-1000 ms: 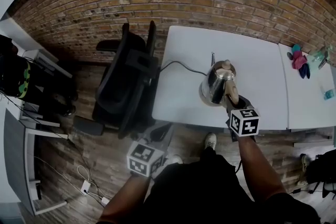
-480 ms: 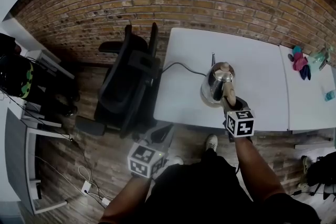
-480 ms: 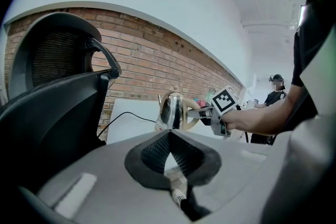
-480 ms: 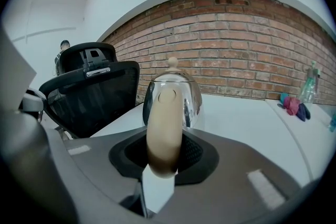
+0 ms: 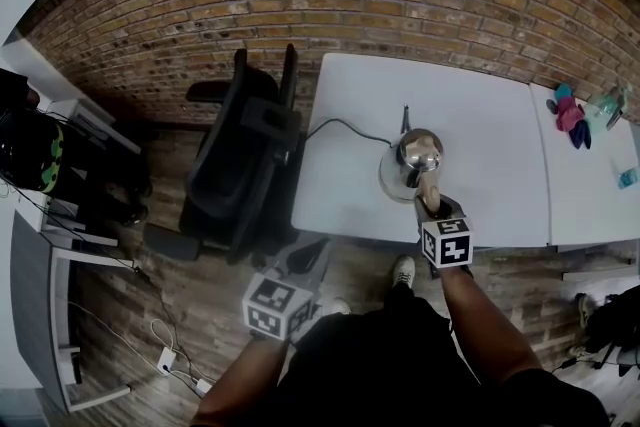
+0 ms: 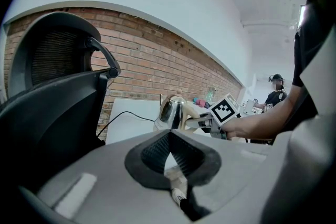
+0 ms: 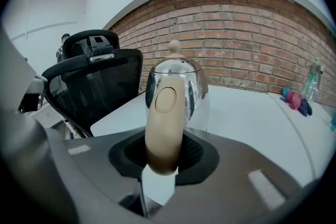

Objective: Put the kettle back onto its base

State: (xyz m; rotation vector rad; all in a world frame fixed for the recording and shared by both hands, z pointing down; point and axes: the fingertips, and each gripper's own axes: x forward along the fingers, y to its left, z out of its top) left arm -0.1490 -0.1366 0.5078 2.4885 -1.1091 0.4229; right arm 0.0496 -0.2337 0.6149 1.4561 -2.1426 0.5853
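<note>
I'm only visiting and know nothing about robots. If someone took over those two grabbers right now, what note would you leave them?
Right gripper: closed on the kettle by its handle. The jaws have just been easing open, and the pads seem to touch it.
Left gripper: shut, empty, held low beside the office chair.
Kettle: upright on the white table, with the cord running to its foot. The base is hidden beneath it.
Done: the kettle looks set down on the base.
Left: finish opening the right gripper and draw it back without tipping the kettle.
</note>
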